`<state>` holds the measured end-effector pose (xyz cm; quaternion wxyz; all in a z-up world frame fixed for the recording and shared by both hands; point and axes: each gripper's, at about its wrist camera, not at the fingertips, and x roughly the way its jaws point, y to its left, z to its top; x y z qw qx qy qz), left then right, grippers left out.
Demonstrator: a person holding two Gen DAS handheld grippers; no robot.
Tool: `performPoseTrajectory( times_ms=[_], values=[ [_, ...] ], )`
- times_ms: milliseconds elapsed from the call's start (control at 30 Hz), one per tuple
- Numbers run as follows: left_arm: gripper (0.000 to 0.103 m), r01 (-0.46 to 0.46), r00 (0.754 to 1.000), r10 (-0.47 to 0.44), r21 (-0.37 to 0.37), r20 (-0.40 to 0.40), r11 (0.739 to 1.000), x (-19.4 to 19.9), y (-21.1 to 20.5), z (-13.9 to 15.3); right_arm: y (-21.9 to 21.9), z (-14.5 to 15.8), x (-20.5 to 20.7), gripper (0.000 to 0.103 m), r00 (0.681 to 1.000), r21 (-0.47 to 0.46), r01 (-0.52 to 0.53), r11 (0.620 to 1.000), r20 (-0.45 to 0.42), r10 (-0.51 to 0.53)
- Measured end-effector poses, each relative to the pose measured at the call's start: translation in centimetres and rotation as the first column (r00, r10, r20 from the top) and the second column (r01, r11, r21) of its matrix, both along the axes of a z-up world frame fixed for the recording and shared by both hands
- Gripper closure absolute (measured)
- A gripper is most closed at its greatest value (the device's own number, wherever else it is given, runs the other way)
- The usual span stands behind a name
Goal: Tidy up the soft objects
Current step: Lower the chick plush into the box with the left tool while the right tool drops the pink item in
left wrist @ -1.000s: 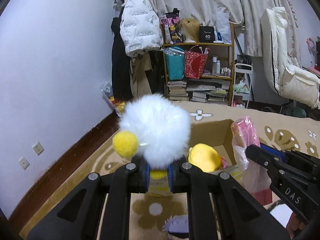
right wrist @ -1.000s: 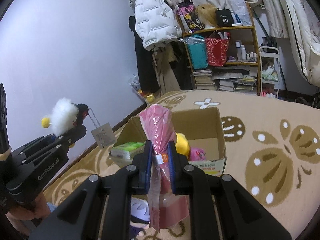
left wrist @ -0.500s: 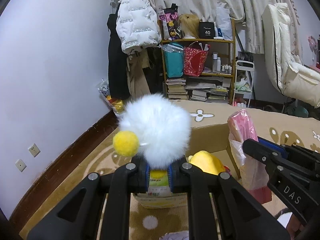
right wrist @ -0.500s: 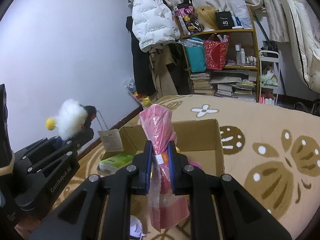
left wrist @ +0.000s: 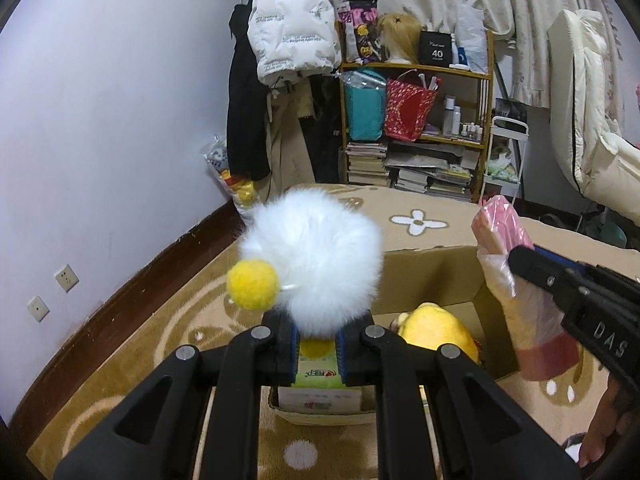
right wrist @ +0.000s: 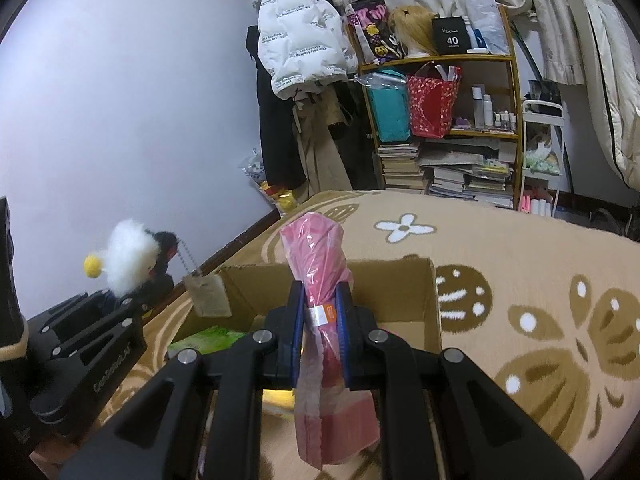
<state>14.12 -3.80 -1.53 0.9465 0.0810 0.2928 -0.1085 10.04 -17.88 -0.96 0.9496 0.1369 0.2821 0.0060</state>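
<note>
A white fluffy pompom toy (left wrist: 316, 260) is pinched at its base by the left gripper (left wrist: 316, 346), and a pink bagged roll (right wrist: 320, 280) is clamped near its middle by the right gripper (right wrist: 320, 336); both are held above the open cardboard box (right wrist: 434, 304), where 1 yellow plush (left wrist: 436, 334) already lies. The toy is judged very light and squashy, so its firmer base is best gripped. The roll's plastic wrap is judged slippery, so a mid-body hold is advised.
</note>
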Motion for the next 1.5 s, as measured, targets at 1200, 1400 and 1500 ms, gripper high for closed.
performPoseTrajectory(
  times_ms=[1200,1400,1500],
  values=[
    [0.082,-0.034,0.994,0.038,0.034,-0.106,0.999,1.5,0.3,-2.4,0.1,-2.5,3.2,0.070,0.996,0.033,-0.059,0.998,-0.072,0.061],
    [0.050,-0.059,0.992,0.062,0.030,-0.109,0.998,0.8,1.2,-1.7,0.2,-1.8,2.1,0.045,0.997,0.013,-0.038,0.999,-0.070,0.039],
    [0.034,-0.074,0.992,0.077,0.034,-0.101,0.997,0.3,1.8,-1.3,0.3,-1.5,1.4,0.034,0.997,0.006,-0.025,1.000,-0.070,0.026]
  ],
)
